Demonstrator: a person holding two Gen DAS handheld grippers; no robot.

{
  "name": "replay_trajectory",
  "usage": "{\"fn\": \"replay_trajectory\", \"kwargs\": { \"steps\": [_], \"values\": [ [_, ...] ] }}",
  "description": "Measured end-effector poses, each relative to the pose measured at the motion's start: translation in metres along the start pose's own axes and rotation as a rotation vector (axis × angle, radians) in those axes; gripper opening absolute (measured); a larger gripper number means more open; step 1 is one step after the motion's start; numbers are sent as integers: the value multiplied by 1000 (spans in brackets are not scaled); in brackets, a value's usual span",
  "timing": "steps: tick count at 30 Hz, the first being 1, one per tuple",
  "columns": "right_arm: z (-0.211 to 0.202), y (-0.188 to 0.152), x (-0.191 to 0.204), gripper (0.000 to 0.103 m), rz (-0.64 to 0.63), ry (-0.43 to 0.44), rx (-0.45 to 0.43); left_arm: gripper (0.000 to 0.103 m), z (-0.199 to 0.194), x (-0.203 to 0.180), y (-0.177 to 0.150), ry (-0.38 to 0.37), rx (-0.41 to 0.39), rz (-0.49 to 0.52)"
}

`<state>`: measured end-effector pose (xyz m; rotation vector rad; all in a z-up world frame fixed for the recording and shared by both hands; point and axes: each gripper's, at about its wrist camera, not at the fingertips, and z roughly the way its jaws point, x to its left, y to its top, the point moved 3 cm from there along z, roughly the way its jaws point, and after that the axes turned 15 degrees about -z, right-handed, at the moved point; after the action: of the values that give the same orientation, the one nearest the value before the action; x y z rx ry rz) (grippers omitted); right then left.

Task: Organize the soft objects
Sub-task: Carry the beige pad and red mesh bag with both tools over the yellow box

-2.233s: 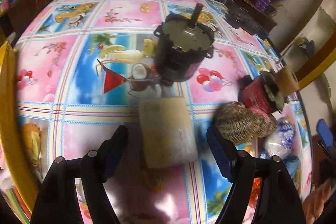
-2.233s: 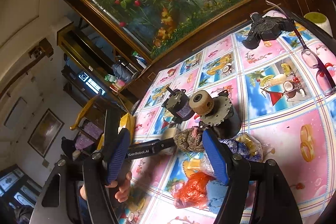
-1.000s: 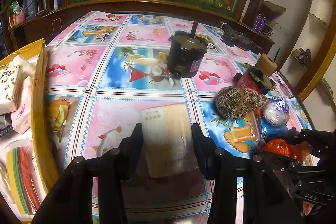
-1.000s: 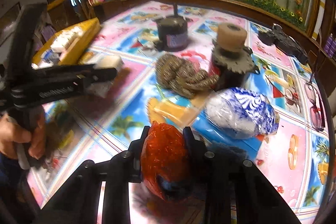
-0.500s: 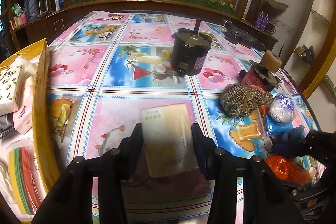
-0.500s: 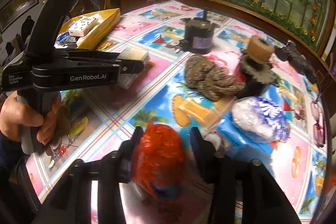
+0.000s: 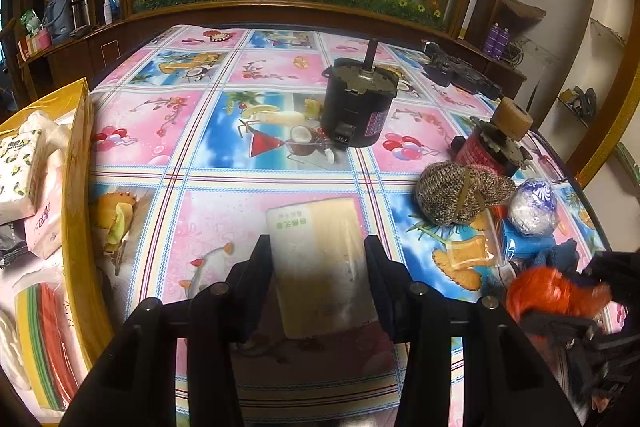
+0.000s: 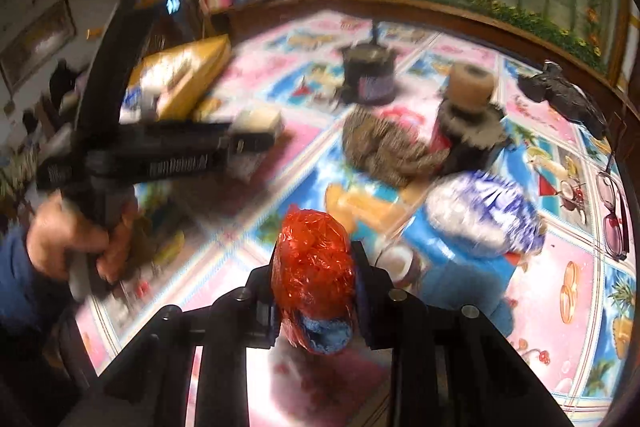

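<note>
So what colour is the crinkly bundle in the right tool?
Bright orange-red bundle; clearest in the right wrist view.

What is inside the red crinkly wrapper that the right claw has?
Something blue shows at the lower end of the red wrapper, between the closing pads of the right claw. The wrapper covers the rest, so I cannot tell what it is.

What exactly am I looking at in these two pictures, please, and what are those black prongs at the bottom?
No robot here: a person holds one handheld gripper in each hand, each carrying a fisheye camera looking along its two fingers, the black prongs. In the left view, the left gripper grips a beige tissue pack lying on the patterned tablecloth. In the blurred right view, the right gripper is closing on a red foil-wrapped bundle. Also there: a knitted item, a blue-and-silver foil ball, two motors and, at the left, a yellow box of packs.
</note>
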<state>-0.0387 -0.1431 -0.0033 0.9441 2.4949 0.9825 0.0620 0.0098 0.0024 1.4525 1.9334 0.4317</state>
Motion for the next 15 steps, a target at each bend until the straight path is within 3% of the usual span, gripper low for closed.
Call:
{"fn": "replay_trajectory", "kwargs": {
  "steps": [8, 15],
  "values": [
    [-9, 6, -15, 31, 78, -47, -101, 44, -16, -4, 3, -34, -54, 2],
    [-7, 9, -15, 31, 93, -39, -114, 44, -47, -3, 6, -72, -106, -29]
  ]
}}
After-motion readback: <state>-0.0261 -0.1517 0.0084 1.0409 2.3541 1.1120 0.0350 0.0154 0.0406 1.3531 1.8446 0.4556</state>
